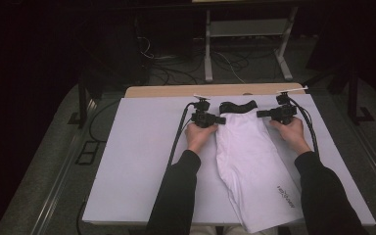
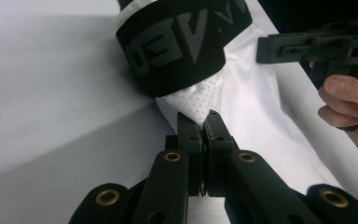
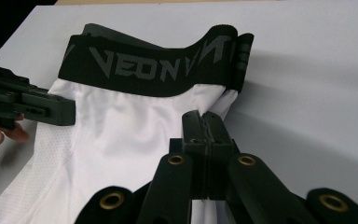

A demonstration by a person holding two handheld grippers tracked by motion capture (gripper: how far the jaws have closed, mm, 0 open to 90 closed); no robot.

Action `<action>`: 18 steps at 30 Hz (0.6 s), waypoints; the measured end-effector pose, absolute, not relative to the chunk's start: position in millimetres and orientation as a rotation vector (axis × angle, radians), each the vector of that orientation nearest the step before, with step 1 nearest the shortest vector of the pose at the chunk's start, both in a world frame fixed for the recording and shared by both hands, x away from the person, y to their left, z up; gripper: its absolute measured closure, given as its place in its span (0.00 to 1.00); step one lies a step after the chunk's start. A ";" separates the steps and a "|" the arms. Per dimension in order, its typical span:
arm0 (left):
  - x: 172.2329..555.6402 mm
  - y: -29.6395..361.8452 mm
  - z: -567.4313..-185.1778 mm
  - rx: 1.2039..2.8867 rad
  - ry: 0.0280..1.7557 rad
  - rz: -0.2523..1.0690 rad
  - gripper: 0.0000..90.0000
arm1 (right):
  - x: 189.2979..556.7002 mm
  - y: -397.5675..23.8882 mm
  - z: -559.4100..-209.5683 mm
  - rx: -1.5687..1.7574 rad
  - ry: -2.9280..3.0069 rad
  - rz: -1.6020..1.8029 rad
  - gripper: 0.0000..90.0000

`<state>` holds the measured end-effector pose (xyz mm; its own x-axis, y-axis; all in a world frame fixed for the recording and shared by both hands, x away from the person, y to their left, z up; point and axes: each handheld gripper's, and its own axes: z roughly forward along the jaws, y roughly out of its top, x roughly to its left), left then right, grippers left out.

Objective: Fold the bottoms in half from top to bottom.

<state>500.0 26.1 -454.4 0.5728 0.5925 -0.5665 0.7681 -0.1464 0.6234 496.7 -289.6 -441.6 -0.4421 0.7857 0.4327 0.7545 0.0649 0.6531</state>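
Observation:
A white garment [image 1: 254, 161] with a black lettered waistband [image 1: 237, 106] lies flat on the white table top [image 1: 137, 161], waistband at the far end. My left gripper [image 1: 219, 120] is at the garment's left edge just below the waistband. In the left gripper view its jaws [image 2: 206, 122] are shut on a pinch of white mesh fabric [image 2: 196, 95]. My right gripper [image 1: 260, 114] is at the garment's right edge. In the right gripper view it [image 3: 206, 121] is shut on the white cloth [image 3: 135, 135] under the waistband [image 3: 144, 65].
A strip of wooden table [image 1: 196, 90] shows beyond the white top. Behind it stand a metal frame [image 1: 245, 44] and loose cables on the dark floor. The garment's lower end [image 1: 269, 215] reaches the near table edge between the person's black sleeves.

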 end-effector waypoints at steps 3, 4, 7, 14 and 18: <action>496.1 25.5 -449.4 1.842 1.089 -0.221 0.96 | 494.1 -290.2 -439.4 1.630 2.267 1.361 0.98; 494.9 25.2 -447.9 1.847 1.083 -0.217 0.96 | 493.1 -290.5 -438.6 1.623 2.267 1.361 0.98; 491.6 24.8 -444.5 1.847 1.069 -0.218 0.96 | 489.5 -292.5 -435.9 1.609 2.262 1.363 0.98; 485.7 25.7 -438.4 1.839 1.038 -0.216 0.96 | 479.5 -302.5 -430.0 1.594 2.252 1.391 0.98; 481.9 24.8 -435.6 1.841 1.020 -0.212 0.96 | 476.1 -303.6 -428.2 1.577 2.253 1.393 0.98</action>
